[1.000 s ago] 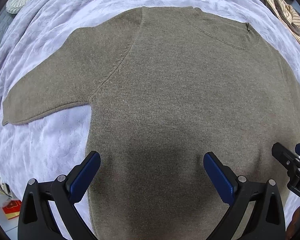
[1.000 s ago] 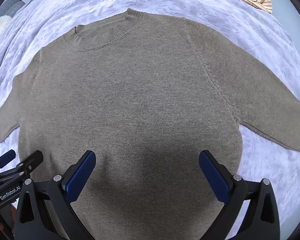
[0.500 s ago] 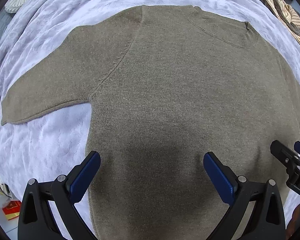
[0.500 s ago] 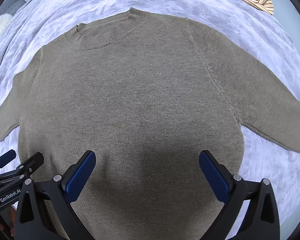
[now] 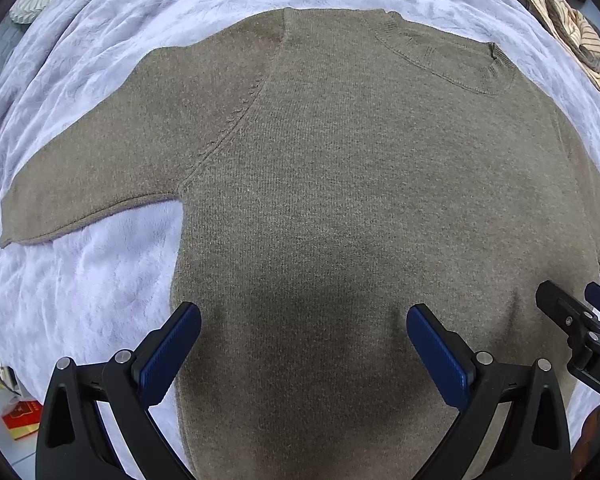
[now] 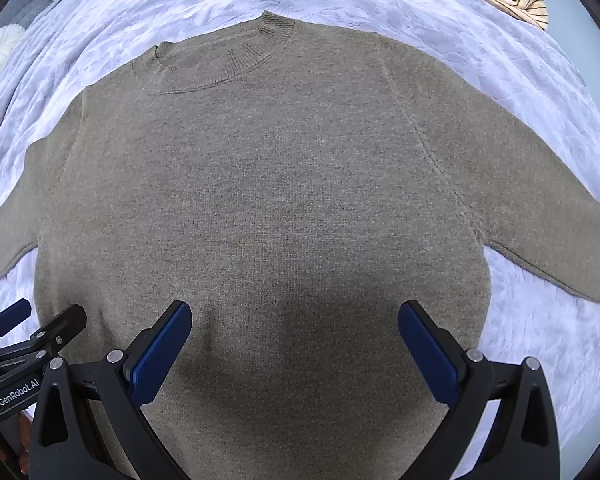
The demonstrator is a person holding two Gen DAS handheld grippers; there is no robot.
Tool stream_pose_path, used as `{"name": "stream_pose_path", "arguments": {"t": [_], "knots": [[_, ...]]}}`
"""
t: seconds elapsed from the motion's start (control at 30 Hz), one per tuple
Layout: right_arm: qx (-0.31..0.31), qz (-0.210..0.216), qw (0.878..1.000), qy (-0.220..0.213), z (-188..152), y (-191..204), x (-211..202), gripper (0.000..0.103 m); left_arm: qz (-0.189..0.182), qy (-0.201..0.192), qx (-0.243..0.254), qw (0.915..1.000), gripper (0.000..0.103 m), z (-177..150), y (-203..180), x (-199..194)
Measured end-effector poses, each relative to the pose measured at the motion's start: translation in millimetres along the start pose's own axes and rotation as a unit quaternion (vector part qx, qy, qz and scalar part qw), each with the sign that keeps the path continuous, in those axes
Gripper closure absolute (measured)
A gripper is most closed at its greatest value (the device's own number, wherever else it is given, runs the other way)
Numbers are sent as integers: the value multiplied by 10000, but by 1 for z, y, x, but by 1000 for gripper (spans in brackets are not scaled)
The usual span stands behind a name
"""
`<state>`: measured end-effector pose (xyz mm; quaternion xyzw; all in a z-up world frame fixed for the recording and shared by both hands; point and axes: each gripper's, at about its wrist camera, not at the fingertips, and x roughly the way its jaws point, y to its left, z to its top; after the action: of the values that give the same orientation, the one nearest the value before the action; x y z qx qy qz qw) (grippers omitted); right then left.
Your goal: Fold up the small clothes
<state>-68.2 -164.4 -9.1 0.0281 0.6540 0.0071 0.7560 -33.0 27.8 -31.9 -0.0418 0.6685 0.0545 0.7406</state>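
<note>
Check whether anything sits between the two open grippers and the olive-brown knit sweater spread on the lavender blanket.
Nothing visible does. The olive-brown knit sweater lies flat on the lavender blanket, with nothing on top. The left gripper and right gripper are both open directly over its lower body.

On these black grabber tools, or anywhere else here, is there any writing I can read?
"GenRobot.AI": white letters on the left gripper, seen from the right wrist camera.
"DA": white letters cut off by the picture's edge, on the right gripper.
Red packet on the floor: print too small to read.
Sweater: no writing.
</note>
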Motion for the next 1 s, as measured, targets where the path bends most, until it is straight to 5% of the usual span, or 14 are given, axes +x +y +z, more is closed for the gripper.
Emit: {"name": "stream_pose_path", "arguments": {"t": [1.0], "knots": [[-119, -145, 9998, -19, 4, 23, -6, 0, -278, -30, -136, 9995, 0, -18, 22, -16]]}}
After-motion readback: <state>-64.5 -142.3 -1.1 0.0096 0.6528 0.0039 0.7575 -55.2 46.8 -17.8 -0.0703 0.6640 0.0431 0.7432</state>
